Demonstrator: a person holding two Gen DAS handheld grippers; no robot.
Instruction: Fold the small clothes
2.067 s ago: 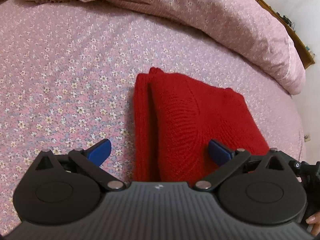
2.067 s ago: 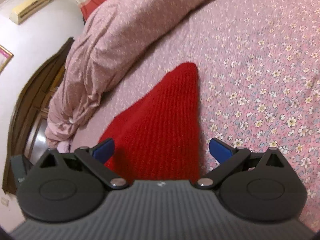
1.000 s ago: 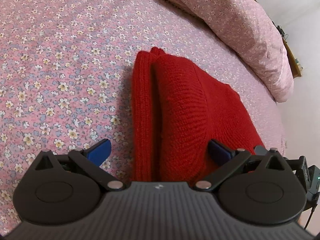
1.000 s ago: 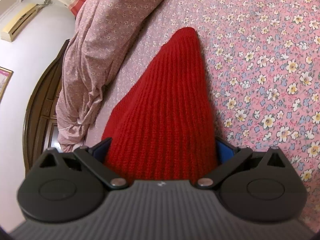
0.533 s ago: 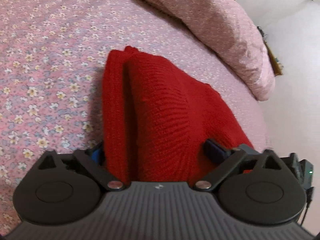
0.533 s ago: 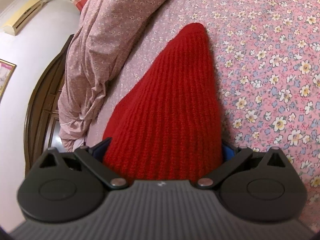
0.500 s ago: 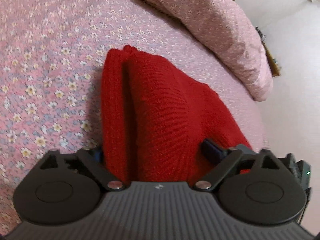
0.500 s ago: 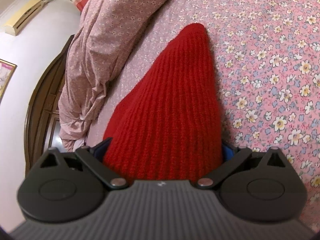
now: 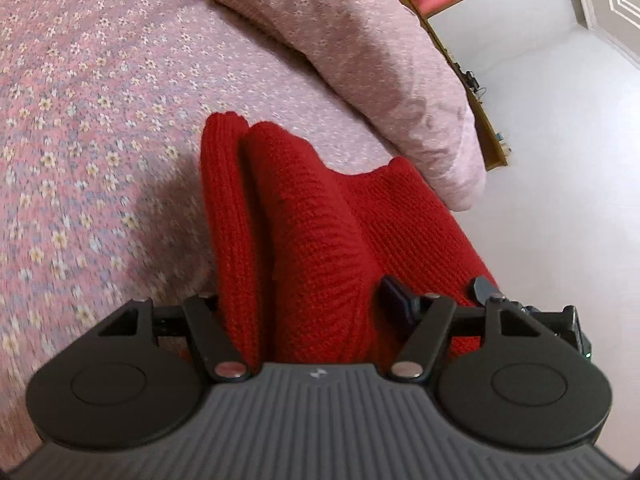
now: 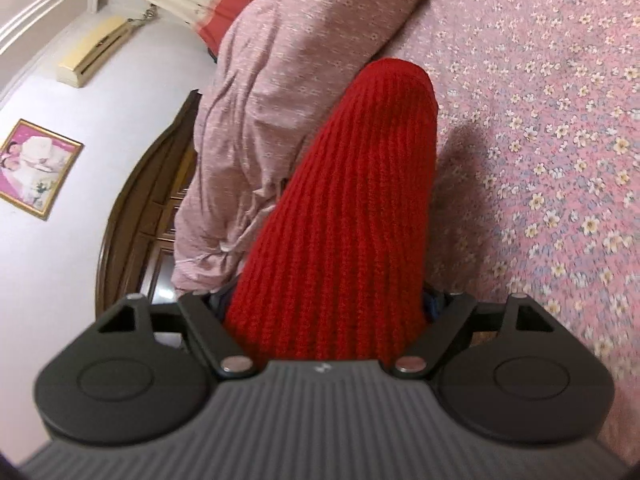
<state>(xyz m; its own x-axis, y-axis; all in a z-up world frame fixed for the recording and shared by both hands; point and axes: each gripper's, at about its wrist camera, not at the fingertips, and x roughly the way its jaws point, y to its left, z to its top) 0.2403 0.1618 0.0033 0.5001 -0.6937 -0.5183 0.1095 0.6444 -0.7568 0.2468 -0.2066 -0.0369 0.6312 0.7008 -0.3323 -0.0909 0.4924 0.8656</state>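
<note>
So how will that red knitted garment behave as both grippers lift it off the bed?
The red knitted garment is likely floppy: it already bends in soft folds between the left gripper and right gripper. Its thick ribbed knit probably grips the pads well, so slipping seems unlikely. Loose layers may sag or unfold when raised.

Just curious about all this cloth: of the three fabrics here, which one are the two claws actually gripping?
The plain red knit garment. The left gripper and right gripper both pinch it; the flowered bedsheet and pink quilt lie untouched.

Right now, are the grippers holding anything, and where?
Both hold the red knitted garment by its near edge: left gripper pinches a folded bunch, right gripper another.
</note>
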